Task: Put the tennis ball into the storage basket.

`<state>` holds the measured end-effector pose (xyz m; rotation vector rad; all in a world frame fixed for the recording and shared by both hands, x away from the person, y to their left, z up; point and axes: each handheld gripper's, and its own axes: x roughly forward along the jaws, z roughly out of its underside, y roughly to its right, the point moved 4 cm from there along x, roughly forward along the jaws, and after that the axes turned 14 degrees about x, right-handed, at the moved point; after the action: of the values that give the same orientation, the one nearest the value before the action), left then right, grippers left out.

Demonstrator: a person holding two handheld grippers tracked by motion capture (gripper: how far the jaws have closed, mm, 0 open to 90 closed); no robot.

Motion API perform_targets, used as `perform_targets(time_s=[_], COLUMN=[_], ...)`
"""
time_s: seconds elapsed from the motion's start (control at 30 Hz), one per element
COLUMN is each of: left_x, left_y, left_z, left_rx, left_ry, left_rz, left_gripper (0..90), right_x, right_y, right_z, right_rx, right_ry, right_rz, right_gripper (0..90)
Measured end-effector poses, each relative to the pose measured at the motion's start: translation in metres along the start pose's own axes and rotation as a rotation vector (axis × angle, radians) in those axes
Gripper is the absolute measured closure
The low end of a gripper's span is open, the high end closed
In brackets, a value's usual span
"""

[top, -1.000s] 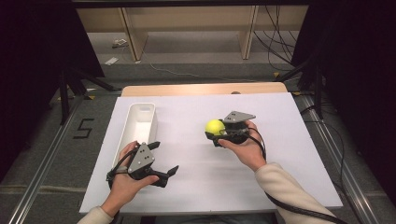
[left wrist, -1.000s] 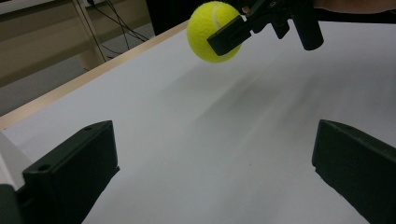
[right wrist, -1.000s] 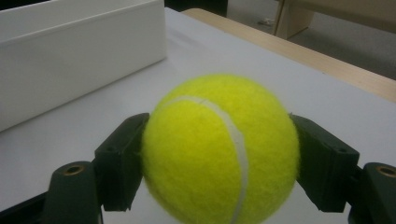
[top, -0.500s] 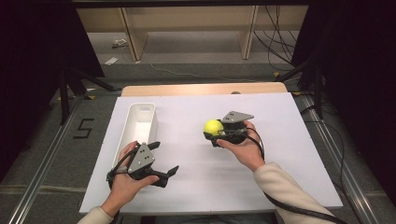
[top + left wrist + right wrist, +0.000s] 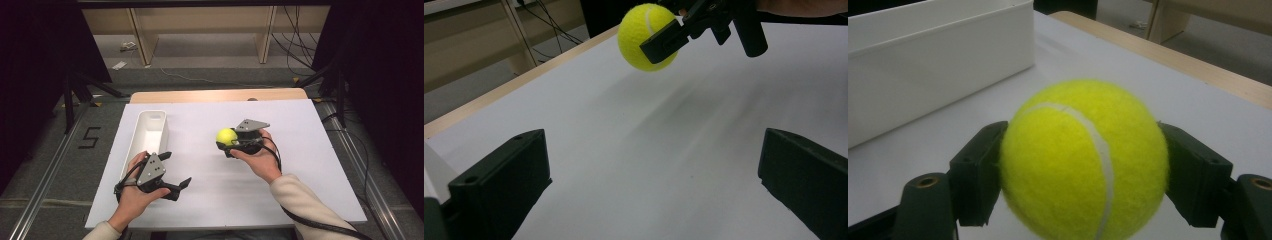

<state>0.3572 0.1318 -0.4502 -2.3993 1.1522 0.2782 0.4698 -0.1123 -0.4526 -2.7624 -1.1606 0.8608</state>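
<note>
Right gripper (image 5: 226, 145): jaws clamped on either side of a yellow tennis ball (image 5: 226, 136), held clear above the white surface (image 5: 300, 165). Left gripper (image 5: 175, 170): jaws spread wide, nothing between them, low over the surface. White tray (image 5: 150, 131) lies just beyond the left gripper, well apart from the ball.

Between my left gripper (image 5: 175, 171) at the lower left of the high view and my right gripper (image 5: 226, 145) at the centre, the white board (image 5: 300, 185) lies bare, a clear lane. The long white bin (image 5: 148, 131) stands upright at the left, just above my left gripper, walling off that side. The tennis ball (image 5: 226, 136) fills my right gripper. The board's right half and lower edge are open.
</note>
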Motion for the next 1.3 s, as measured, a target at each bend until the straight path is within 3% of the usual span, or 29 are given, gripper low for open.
perform_targets(time_s=[1.3], left_x=[0.000], left_y=[0.000], left_z=[0.000], left_rx=[0.000], left_ry=[0.000], left_rz=[0.002], left_gripper=[0.0], right_x=[0.009], right_y=[-0.010], right_z=[-0.003], right_rx=[-0.009], right_ry=[-0.003], right_rz=[-0.021], right_gripper=[26.5])
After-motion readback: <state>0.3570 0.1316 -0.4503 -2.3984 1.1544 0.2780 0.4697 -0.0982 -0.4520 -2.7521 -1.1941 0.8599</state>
